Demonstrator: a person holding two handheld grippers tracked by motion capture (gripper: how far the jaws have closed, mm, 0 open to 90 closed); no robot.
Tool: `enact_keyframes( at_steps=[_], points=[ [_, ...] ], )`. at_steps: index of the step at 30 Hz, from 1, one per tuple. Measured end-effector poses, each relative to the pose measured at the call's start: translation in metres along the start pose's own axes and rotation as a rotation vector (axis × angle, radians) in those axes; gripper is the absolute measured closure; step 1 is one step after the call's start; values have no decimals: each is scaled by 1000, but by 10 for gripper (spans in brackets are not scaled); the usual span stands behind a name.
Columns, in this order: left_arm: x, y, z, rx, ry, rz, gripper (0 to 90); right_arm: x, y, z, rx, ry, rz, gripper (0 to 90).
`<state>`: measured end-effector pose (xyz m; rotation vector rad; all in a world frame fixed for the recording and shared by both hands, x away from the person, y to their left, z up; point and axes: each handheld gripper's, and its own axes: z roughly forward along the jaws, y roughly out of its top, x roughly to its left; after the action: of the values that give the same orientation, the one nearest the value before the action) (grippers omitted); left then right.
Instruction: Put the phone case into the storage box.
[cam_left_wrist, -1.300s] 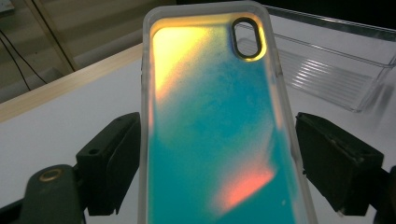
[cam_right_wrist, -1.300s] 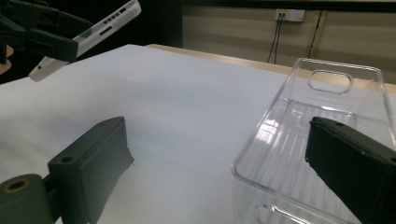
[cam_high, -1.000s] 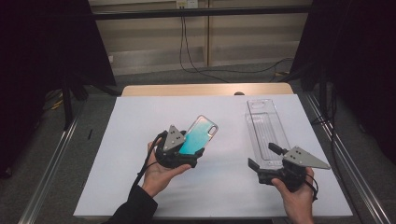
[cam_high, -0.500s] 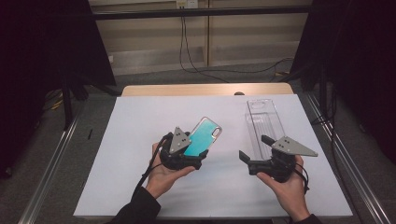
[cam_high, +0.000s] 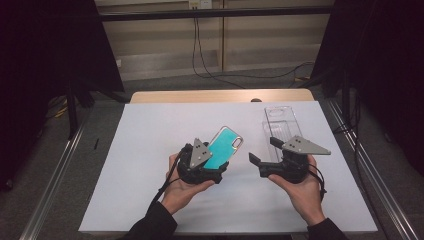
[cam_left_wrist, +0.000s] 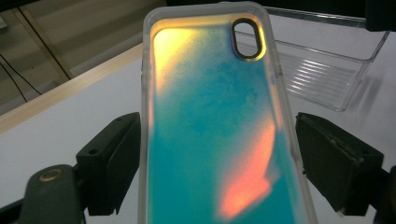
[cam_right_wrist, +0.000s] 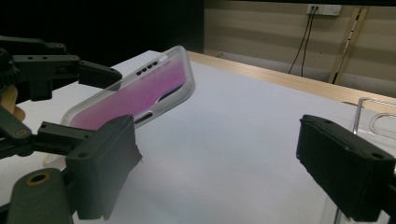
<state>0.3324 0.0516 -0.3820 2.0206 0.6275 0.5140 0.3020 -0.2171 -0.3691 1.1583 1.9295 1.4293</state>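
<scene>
The phone case (cam_high: 225, 146), teal with an orange-yellow sheen and a translucent rim, sat between the fingers of the left gripper (cam_high: 212, 167), lifted clear of the white table (cam_high: 150, 150) and tilted so its camera cut-out end pointed away from the hand. In the left gripper view the case (cam_left_wrist: 215, 121) ran up from between the two black fingers (cam_left_wrist: 109, 163), each one drawn in against a long edge, so that gripper was clamped on it. The left hand (cam_high: 182, 187) cradled the gripper from below.

Just beside it, to its right, the right gripper (cam_high: 265, 157) hung with its fingers spread wide and nothing between them; they pointed towards the case without touching it. In the right gripper view the case (cam_right_wrist: 140, 93) lay beyond the near finger (cam_right_wrist: 100, 163), looking purple from that side. Past the right gripper's fingers lay a clear plastic tray (cam_high: 280, 122), flat on the table.
</scene>
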Motion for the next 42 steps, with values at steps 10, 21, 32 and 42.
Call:
enact_keyframes(
  at_steps=[10, 21, 32, 42],
  points=[
    [-7, -2, 3, -13, 49, 30, 169, -2, 6, 5, 25, -18, 33, 141],
    [-12, -4, 7, -12, 66, 44, 169, 2, 10, 14, 71, -11, 38, 199],
    [-14, -5, 8, -20, 86, 34, 169, 8, 21, 25, 124, -3, 70, 272],
    [-15, -5, 9, -13, 91, 41, 169, 11, 24, 34, 164, -6, 97, 346]
  ],
)
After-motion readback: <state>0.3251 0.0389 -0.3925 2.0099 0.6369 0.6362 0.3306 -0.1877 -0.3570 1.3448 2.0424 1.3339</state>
